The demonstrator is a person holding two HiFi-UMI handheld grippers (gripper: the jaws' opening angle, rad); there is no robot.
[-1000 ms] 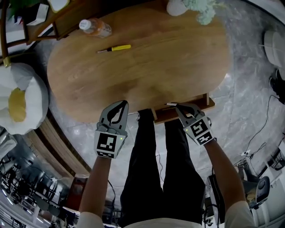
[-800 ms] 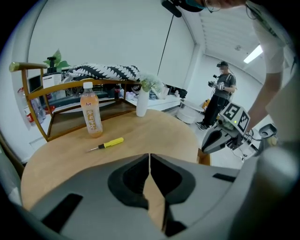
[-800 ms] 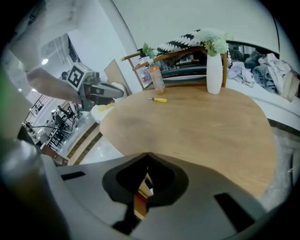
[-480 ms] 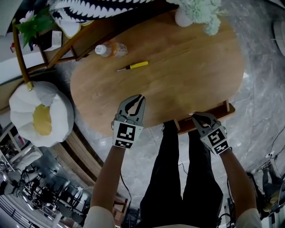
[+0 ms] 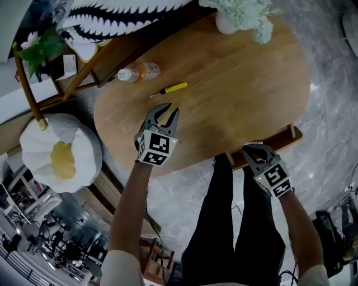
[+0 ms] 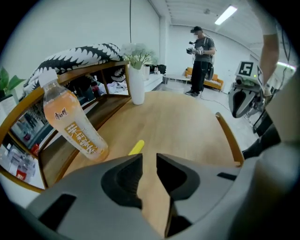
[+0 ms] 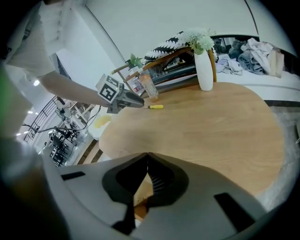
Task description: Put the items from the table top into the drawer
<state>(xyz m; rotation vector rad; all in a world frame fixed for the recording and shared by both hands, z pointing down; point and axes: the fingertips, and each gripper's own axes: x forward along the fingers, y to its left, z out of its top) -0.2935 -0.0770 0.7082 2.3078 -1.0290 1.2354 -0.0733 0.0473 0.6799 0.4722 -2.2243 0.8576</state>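
Note:
A yellow-handled screwdriver (image 5: 170, 89) (image 6: 136, 146) (image 7: 154, 107) lies on the oval wooden table (image 5: 235, 84). An orange drink bottle (image 5: 137, 72) (image 6: 70, 124) lies beyond it at the table's far left edge. My left gripper (image 5: 168, 110) (image 6: 149, 157) hovers over the table just short of the screwdriver. Its jaws are opening and nothing is between them. My right gripper (image 5: 254, 149) (image 7: 147, 154) is shut, with nothing seen between its tips, at the near edge by the pulled-out drawer (image 5: 282, 141).
A white vase with pale flowers (image 5: 240, 17) (image 7: 204, 70) stands at the table's far end. A wooden shelf (image 5: 84, 50) with a striped cloth runs beside the bottle. A white cushion (image 5: 61, 151) lies on the floor at left. A person (image 6: 200, 51) stands far off.
My left gripper has moved from the table's near edge out over the top toward the screwdriver, and its jaws have gone from shut to apart. The right gripper stays by the drawer.

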